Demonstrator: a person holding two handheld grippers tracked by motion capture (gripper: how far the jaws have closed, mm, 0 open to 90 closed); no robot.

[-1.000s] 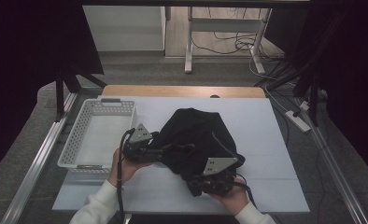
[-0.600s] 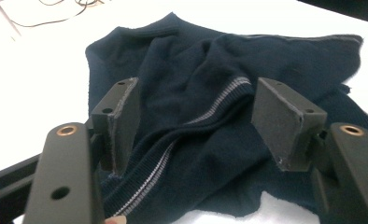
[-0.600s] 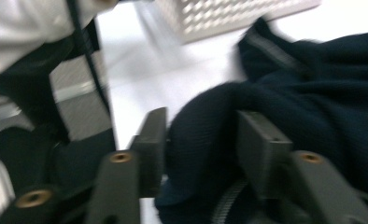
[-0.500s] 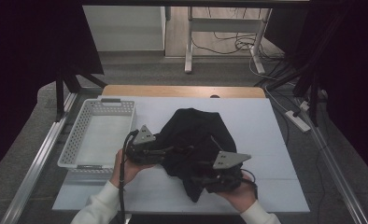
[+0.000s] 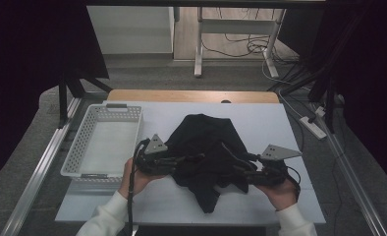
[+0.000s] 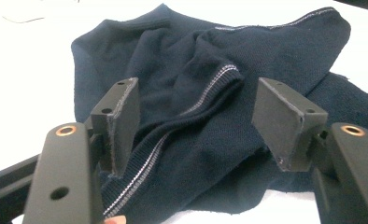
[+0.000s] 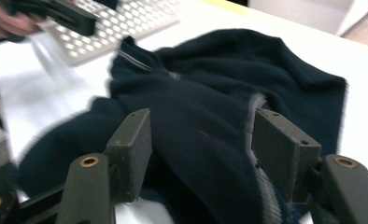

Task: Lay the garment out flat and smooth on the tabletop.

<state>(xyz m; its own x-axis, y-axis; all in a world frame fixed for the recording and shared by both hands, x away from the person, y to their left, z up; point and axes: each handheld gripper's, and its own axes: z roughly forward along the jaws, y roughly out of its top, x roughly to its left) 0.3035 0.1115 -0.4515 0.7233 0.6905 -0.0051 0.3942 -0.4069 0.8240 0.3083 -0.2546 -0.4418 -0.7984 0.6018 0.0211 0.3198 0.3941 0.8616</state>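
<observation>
A dark navy knitted sweater (image 5: 206, 140) lies crumpled in the middle of the white table (image 5: 275, 123). My left gripper (image 5: 194, 158) reaches into its left side and stands open. In the left gripper view (image 6: 196, 112) a ribbed hem with a pale stripe (image 6: 219, 77) lies between the jaws, unpressed. My right gripper (image 5: 233, 167) is at the sweater's right side, pointing left. Its jaws have just been opening. In the right gripper view (image 7: 203, 140) they stand apart over the sweater (image 7: 210, 79), gripping nothing.
A white perforated basket (image 5: 73, 157) stands on the table's left part, close to my left hand; it also appears in the right gripper view (image 7: 135, 18). A wooden strip (image 5: 191, 96) runs along the table's far edge. A power strip (image 5: 313, 125) lies on the floor at the right.
The right gripper has let go of the sweater's lower fold, opened, and moved right and slightly up. A tail of cloth now lies toward the front edge. The left gripper has kept still.
</observation>
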